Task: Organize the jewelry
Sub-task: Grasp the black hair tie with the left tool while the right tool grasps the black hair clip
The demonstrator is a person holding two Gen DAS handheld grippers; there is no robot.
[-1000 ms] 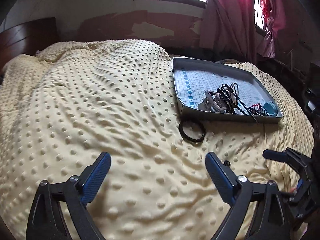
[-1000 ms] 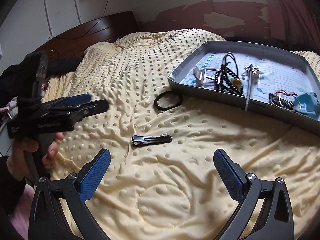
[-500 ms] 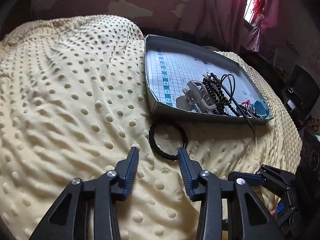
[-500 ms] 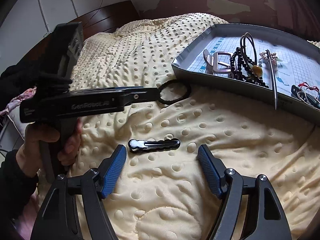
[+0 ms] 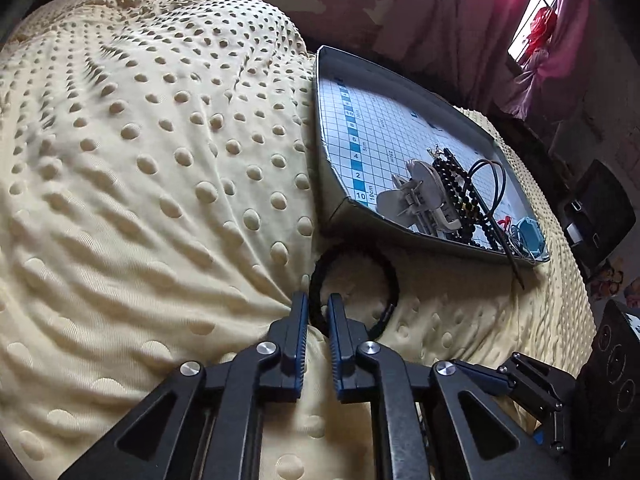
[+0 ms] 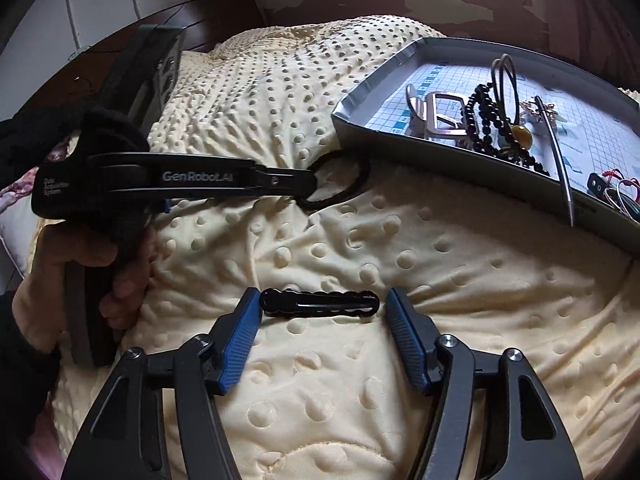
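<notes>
Left wrist view: your left gripper (image 5: 318, 312) is clamped on the near arc of the black hair tie (image 5: 356, 280), fingers pressed down into the yellow dotted blanket (image 5: 160, 160). The rest of the loop lies just ahead of the tips, and just past that is the near wall of the grey tray (image 5: 400, 236), slightly to the right of the tool axis. So the drop is forward and a bit right, with a lift needed to clear the wall. Inside the tray, closest to that wall, sit the pale claw clip (image 5: 420, 200) and black bead strands (image 5: 460, 200); the open gridded floor is further ahead and left of them. Right wrist view: your right gripper (image 6: 320, 316) is spread wide and holds nothing. The black hair clip (image 6: 319, 303) lies on the blanket directly between the fingertips, long axis running crosswise, finger to finger, each end just inside a pad. My read is that closing now would pinch it end to end, which looks slippery; rotating the wrist to catch it across its narrow width seems safer. The tray (image 6: 460, 160) lies ahead and right of this tool, with the left gripper (image 6: 308, 184) ahead left at the hair tie (image 6: 340, 184).
</notes>
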